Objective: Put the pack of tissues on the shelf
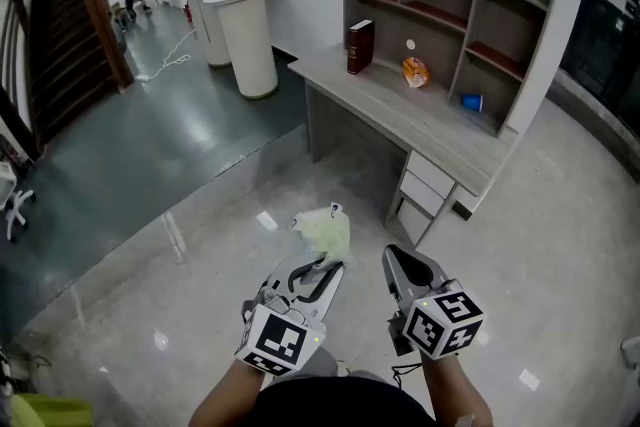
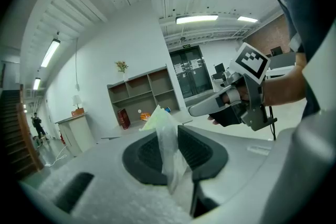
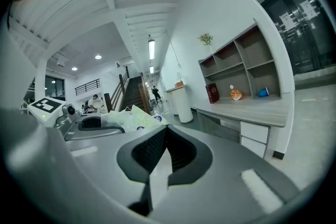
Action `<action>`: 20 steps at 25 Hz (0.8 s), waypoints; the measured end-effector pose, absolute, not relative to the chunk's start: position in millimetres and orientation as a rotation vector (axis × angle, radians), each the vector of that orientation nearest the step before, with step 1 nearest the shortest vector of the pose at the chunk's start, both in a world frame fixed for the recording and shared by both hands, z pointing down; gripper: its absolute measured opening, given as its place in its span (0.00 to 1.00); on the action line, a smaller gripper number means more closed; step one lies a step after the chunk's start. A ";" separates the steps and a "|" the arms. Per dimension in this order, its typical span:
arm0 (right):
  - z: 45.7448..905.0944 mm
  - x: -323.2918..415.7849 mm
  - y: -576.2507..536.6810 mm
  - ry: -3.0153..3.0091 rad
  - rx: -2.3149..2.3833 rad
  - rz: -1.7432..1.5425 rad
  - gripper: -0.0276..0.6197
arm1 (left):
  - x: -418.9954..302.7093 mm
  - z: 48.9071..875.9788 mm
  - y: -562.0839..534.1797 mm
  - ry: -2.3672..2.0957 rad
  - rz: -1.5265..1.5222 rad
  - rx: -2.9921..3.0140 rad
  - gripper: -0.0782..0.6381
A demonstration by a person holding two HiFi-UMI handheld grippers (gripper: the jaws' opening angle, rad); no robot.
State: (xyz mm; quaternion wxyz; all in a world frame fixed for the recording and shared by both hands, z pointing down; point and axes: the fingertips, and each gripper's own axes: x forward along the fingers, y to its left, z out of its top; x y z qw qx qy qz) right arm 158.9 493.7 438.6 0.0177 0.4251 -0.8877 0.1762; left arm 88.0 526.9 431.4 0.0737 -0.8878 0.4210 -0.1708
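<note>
**Carrying the tissues to the shelf**

We hold the pack of tissues (image 1: 325, 230) in the left gripper (image 1: 328, 265), whose jaws are pinched on a thin flap of the plastic wrapper. The pack sticks out past the jaw tips, in the air above the floor and well apart from the desk (image 1: 400, 110). The right gripper (image 1: 396, 261) has its jaws closed together with nothing between them.

As we judge it, the step in hand is the carry. A grip on a flap alone may slip or let the pack swing, so we should move steadily and keep the pinch firm. We should push the pack well inside a compartment and rest it on the board before letting go.

The shelf (image 1: 470, 0) stands on the desk. Of its lower compartments, the left holds an upright dark red book (image 1: 360, 46), the middle an orange packet (image 1: 415, 71) and the right a blue cup (image 1: 472, 101). In the upper compartments we make out nothing.
</note>
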 end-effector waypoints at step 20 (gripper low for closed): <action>443.6 123.8 396.8 -2.703 1.375 0.582 0.04 | 61.6 423.3 417.2 1.168 -0.466 -2.683 0.19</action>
